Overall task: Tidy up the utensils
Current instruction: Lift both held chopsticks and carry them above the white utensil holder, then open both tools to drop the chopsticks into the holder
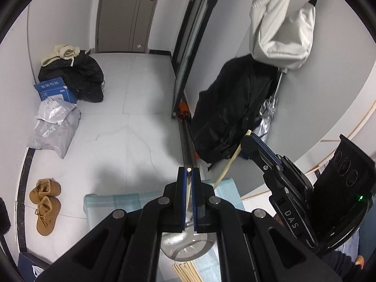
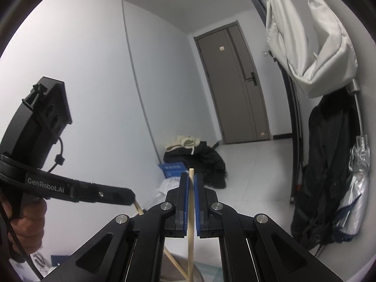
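My left gripper point(image 1: 188, 171) is shut on a pale wooden chopstick point(image 1: 188, 193) that runs down between its blue pads toward a steel bowl point(image 1: 188, 244) below. My right gripper point(image 2: 191, 176) is shut on another wooden chopstick point(image 2: 190, 223), held upright, its tip just above the pads. In the left wrist view the right gripper point(image 1: 249, 141) shows at the right with its chopstick point(image 1: 229, 165) slanting down to the table. In the right wrist view the left gripper point(image 2: 131, 196) shows at the left with its chopstick point(image 2: 139, 209). Several more chopsticks point(image 1: 185, 271) lie beside the bowl.
A light blue checked cloth point(image 1: 112, 202) covers the table under the bowl. On the floor are brown shoes point(image 1: 45, 206), grey parcels point(image 1: 54, 127), a blue box point(image 1: 54, 91) and a black clothes pile point(image 1: 82, 77). A black coat point(image 1: 235, 108) and white bag point(image 1: 282, 28) hang at right.
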`<state>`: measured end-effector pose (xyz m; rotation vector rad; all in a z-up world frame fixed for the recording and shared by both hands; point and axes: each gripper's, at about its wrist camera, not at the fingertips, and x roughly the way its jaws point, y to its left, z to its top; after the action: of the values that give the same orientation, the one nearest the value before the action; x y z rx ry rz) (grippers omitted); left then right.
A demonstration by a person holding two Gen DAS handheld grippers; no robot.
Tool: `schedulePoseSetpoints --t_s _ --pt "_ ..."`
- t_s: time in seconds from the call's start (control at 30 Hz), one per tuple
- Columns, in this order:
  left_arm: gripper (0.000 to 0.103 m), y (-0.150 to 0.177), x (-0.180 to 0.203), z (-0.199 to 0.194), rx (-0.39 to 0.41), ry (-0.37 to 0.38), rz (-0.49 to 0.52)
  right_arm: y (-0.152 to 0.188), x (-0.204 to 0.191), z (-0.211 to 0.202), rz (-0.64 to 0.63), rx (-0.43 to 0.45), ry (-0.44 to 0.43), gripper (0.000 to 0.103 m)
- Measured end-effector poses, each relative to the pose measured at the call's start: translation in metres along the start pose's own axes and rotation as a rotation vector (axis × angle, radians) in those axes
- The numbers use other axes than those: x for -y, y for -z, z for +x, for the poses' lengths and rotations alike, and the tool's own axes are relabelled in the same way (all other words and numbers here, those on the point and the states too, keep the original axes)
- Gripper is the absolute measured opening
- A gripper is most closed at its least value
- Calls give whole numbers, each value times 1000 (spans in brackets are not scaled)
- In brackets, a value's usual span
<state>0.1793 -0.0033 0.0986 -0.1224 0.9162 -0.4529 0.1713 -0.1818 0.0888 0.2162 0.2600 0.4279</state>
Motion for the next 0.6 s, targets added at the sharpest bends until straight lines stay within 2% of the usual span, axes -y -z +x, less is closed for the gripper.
schedulePoseSetpoints --t_s 0.1,0.2,0.27,0.37,0.43,0.47,0.5,0.6 --pt "0 4 4 7 4 -18 21 10 4 0 22 -31 -17 4" --pt "0 6 6 15 -12 7 17 20 11 2 60 -84 -33 4" --pt "2 7 8 18 -21 -7 22 25 14 5 82 -126 -25 4" --pt "23 9 11 18 -24 7 24 35 23 10 137 -215 -34 6" --pt "50 12 14 8 17 -9 18 36 27 8 153 -231 -30 7" --pt "53 13 15 5 34 -14 14 36 29 4 162 -224 -35 9" --pt "57 15 16 -1 56 -18 6 36 30 -1 167 -218 -24 16" --pt "59 18 19 -14 81 -45 -10 34 33 -17 185 -218 5 27"
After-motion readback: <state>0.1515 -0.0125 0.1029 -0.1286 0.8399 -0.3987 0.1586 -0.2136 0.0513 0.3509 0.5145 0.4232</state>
